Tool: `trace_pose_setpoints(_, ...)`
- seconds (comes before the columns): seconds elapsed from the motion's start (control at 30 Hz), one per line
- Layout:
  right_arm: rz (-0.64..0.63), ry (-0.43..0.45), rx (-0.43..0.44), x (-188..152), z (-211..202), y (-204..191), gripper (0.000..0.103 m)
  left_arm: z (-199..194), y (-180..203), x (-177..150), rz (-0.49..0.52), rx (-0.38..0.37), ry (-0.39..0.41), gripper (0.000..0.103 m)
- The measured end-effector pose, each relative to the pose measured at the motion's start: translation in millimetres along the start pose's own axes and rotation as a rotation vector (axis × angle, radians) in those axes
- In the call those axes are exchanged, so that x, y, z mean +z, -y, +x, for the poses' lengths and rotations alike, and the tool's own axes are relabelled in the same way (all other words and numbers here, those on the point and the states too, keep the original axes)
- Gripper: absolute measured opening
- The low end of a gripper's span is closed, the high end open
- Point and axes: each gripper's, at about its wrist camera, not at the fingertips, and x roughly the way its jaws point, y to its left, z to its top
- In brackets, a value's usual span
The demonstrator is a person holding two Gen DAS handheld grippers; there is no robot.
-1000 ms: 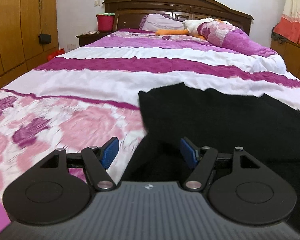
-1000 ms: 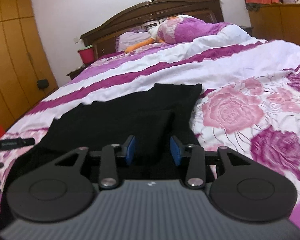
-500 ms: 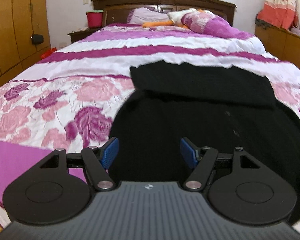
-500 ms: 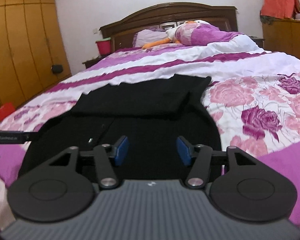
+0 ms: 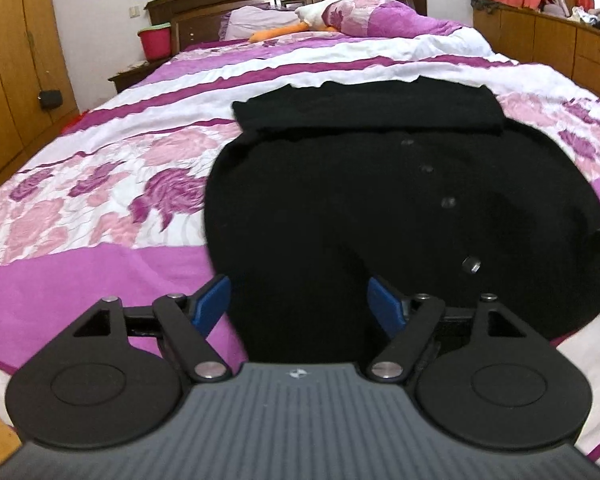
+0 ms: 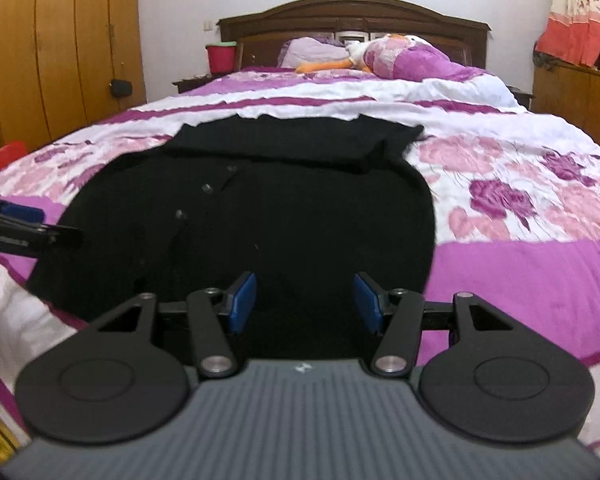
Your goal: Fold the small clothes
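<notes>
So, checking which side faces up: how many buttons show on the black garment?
4, in a row down the black garment: top button just below the folded-over part, second button, third button, then nearest button. More may hide under the fold.

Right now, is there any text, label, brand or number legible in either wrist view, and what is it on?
No text can be read.
Left gripper, side of its finger, right wrist view: small pale lettering, too blurred to read.
Each gripper body: a small white emblem, no letters.
Black garment, bedspread: none.
</notes>
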Motion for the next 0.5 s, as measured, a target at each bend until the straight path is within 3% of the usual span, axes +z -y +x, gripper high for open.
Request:
trace_pose_setpoints(0.23, 0.029, -0.008, -0.085, -13.0, -6.9, 13.2, 0.057, -2.4, -32.3, -16.7, -0.098, 0.046, -0.030, 0.080)
trace_pose_setpoints(0.33, 0.025, -0.011, -0.089, -16.7, -9.9, 14.0, 0.064, -1.1, -42.4, -24.1, -0.156, -0.016, -0.047, 0.081)
trace_pose_setpoints(0.5, 0.016, -0.031, -0.065, -20.8, -6.4, 9.7, 0.064, 15.6, -43.5, -31.4, -0.290, -0.194, -0.091, 0.081)
